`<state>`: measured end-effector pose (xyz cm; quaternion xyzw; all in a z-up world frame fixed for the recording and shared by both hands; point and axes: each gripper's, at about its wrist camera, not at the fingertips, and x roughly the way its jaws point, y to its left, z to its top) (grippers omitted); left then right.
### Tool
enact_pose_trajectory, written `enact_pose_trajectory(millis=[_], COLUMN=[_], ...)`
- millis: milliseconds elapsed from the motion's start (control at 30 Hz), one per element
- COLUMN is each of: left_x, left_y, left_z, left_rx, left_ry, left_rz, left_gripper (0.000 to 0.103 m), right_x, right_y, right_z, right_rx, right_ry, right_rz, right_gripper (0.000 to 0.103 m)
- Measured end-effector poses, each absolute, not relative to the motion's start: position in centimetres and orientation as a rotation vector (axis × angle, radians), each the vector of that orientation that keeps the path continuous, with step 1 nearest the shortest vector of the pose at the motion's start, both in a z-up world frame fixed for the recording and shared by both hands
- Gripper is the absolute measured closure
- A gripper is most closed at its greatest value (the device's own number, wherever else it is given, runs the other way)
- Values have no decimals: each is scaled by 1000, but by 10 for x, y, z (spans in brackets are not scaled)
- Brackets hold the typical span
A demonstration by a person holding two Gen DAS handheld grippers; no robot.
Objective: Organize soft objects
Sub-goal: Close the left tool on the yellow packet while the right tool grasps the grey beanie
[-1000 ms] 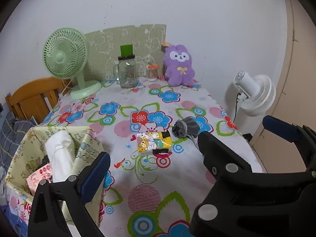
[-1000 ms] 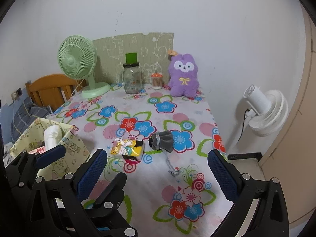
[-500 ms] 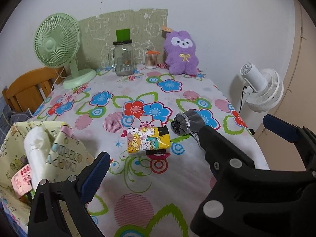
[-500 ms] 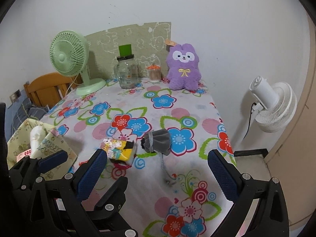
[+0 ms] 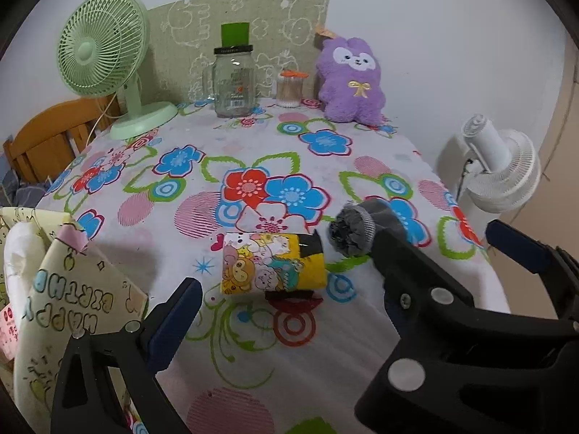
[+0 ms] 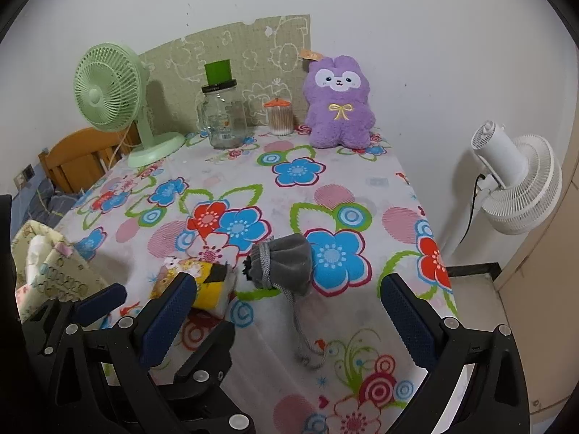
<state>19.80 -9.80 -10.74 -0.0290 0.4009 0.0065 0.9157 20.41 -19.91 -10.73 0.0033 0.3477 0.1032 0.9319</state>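
Left wrist view: the left gripper hovers with jaws wide apart and empty above the cartoon pouch, which lies mid-table touching the grey bag. Right gripper, likewise spread and empty, hangs over the grey bag.

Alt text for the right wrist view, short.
The open right hand-held gripper hovers over a floral tablecloth, framing a gray drawstring pouch beside a yellow cartoon-print pack. A purple plush, jar and green fan line the wall.

Purple plush; grey pouch; floral tablecloth.
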Motion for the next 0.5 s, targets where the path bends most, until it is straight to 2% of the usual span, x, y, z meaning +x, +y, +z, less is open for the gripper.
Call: enact_pose_trajectory(millis=[500], left_x=[222], left_y=[-93], left_z=[-131], left_rx=[-58], left_ry=[873], left_rz=[51], left_gripper=[2], right_x=[232], right_y=[-195], right_z=[-132], right_rx=[-16], right_ry=[755], right_rz=[199], right_gripper=[0])
